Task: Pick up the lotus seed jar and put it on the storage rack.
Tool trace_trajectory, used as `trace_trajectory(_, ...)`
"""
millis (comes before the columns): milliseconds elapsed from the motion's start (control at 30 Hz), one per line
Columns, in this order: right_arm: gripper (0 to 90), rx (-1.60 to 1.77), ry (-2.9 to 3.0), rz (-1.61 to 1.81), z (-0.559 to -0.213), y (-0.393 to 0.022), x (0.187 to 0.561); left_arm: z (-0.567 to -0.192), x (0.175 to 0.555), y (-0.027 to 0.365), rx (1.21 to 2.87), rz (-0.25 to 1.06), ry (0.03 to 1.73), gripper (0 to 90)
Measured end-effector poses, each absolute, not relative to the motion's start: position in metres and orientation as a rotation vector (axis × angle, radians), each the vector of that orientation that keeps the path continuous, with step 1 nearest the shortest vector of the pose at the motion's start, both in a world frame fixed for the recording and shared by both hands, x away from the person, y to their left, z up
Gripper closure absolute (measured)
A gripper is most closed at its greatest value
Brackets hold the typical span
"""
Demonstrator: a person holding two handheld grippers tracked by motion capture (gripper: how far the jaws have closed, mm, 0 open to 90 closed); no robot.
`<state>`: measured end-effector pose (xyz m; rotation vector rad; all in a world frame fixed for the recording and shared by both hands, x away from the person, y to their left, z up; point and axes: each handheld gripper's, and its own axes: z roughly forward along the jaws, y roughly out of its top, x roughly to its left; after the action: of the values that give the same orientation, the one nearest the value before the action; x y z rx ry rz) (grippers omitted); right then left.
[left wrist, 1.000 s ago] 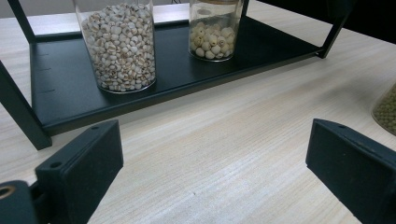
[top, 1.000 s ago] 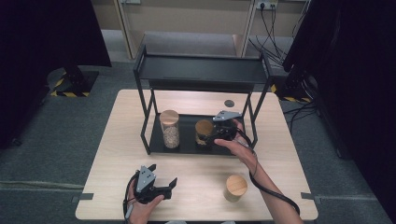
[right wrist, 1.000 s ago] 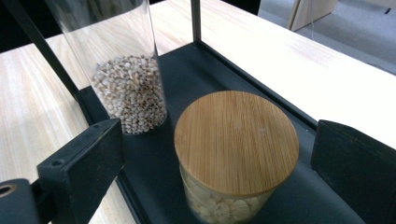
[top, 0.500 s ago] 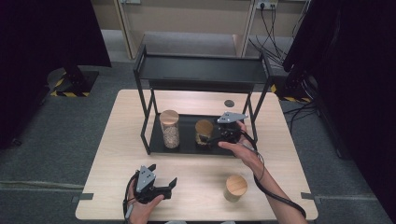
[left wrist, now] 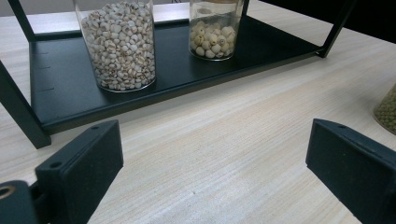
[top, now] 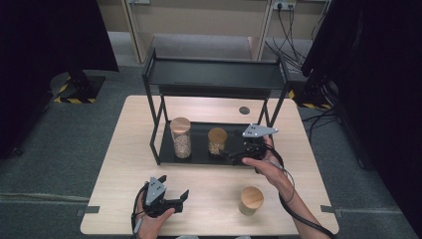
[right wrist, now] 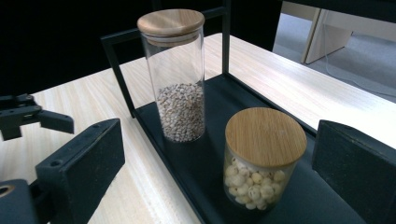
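On the rack's lower shelf (right wrist: 196,154), the short jar (right wrist: 261,158) stands just ahead of the right gripper (right wrist: 219,154), between its wide-open, empty jaws, untouched.

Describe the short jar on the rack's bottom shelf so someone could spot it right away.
Find the black metal rack on the wooden table and look at its bottom shelf. Two bamboo-lidded glass jars stand there; the short jar sits between the open jaws of the right gripper. It holds large round pale seeds, unlike the tall jar of small grains.

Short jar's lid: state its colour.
Light bamboo-wood tan lid, best in the right gripper view.
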<state>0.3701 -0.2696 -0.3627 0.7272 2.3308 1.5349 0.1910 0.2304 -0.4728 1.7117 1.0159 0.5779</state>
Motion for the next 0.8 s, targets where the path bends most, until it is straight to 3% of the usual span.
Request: trace_trajectory(800,3.0,0.683,2.287,1.569,-0.363,-0.301,0.322,-0.472,0.19,0.23,1.714,0.58,1.013,3.4)
